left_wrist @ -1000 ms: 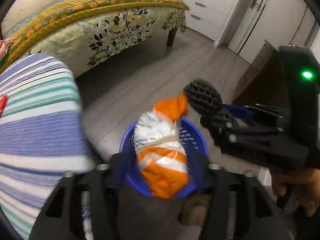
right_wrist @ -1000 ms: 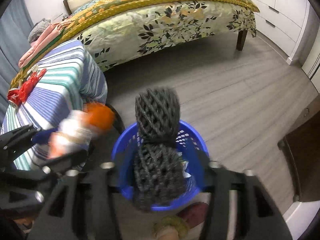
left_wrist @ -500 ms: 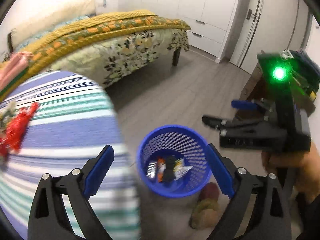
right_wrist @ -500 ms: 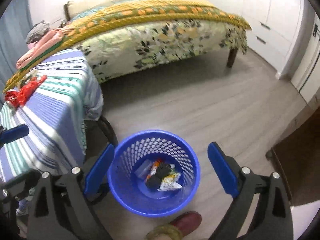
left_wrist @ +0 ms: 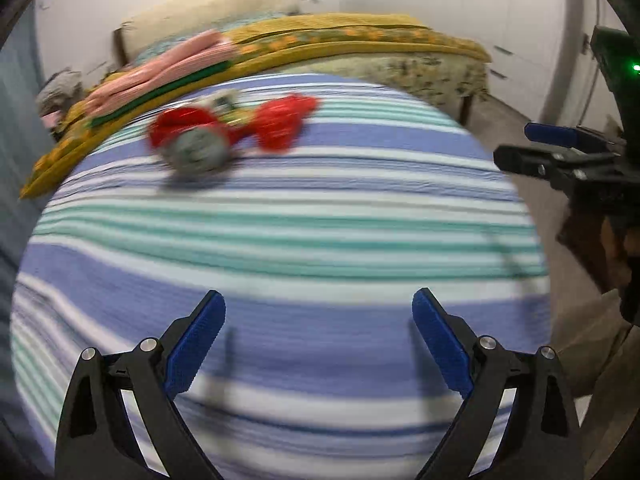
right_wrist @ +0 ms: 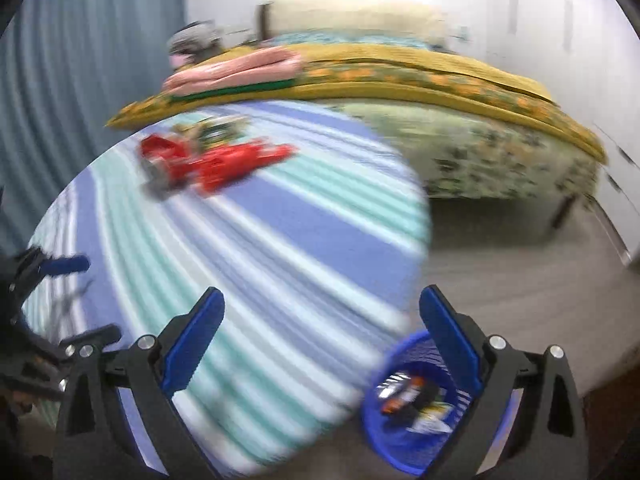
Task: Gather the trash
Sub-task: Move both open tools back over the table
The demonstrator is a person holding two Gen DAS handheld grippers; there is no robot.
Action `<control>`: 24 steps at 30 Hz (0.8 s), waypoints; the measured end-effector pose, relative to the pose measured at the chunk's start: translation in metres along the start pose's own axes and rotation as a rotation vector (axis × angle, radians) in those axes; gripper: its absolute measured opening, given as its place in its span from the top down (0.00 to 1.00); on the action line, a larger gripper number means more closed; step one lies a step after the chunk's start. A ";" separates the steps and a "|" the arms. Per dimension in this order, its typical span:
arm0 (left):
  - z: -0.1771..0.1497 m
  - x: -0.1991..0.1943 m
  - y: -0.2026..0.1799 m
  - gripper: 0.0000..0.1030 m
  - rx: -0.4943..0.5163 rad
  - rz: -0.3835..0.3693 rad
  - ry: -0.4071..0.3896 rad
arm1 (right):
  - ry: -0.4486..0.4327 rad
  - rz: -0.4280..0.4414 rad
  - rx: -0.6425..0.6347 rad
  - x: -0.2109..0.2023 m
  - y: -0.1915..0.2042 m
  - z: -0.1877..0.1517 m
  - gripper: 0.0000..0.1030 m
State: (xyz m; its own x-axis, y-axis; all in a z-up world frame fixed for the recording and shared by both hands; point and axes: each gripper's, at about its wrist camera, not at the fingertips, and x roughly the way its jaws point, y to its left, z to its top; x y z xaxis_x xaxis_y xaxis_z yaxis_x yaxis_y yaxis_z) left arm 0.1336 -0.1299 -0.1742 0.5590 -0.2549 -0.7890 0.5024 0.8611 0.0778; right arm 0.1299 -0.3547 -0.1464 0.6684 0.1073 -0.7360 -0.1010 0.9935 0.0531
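Landmark: round table [left_wrist: 304,248] under a cloth striped blue, teal and white; every place below is given from it.

1. Red wrapper [left_wrist: 286,122], crumpled. On the table's far part, towards the bed. Its long axis runs roughly along the cloth's stripes in the left wrist view, with its wider, fanned end away from the can. Blurred; print not legible.

2. Red can [left_wrist: 188,142], touching or just beside the wrapper on the curtain side. Lying down, its grey round end facing the left wrist camera, so its long axis points away from that camera towards the bed. More small litter sits just behind it; too blurred to name.

3. Blue basket [right_wrist: 404,408], on the floor beside the table's edge. Holds wrappers, one with orange on it, and a dark item.

4. Left gripper [left_wrist: 318,344], above the table's near part, well apart from the wrapper and can. Its jaws have just been opening and stand wide; nothing between them.

5. Right gripper [right_wrist: 320,344], over the table's edge next to the basket. Its jaws have likewise just been opening, stand wide, and carry nothing.

6. Bed [right_wrist: 460,92], beyond the table, with a yellow patterned cover and pink folded cloth.
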 end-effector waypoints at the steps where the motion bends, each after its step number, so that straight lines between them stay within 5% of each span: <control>1: -0.002 -0.001 0.010 0.09 -0.005 0.014 0.002 | 0.009 0.019 -0.017 0.006 0.014 0.001 0.07; 9: 0.003 0.009 0.083 0.09 -0.088 0.048 0.003 | 0.085 0.077 -0.194 0.049 0.097 -0.004 0.07; 19: 0.069 0.057 0.129 0.09 -0.157 0.039 -0.018 | 0.102 0.110 -0.179 0.056 0.099 -0.009 0.07; 24: 0.096 0.057 0.128 0.09 -0.072 0.074 -0.071 | 0.101 0.126 -0.165 0.054 0.096 -0.012 0.07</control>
State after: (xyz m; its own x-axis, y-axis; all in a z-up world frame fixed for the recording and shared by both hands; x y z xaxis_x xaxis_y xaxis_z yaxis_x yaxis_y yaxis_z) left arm 0.2931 -0.0763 -0.1509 0.6396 -0.2176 -0.7372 0.4108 0.9074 0.0886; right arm 0.1476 -0.2543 -0.1893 0.5665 0.2177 -0.7947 -0.3038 0.9517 0.0442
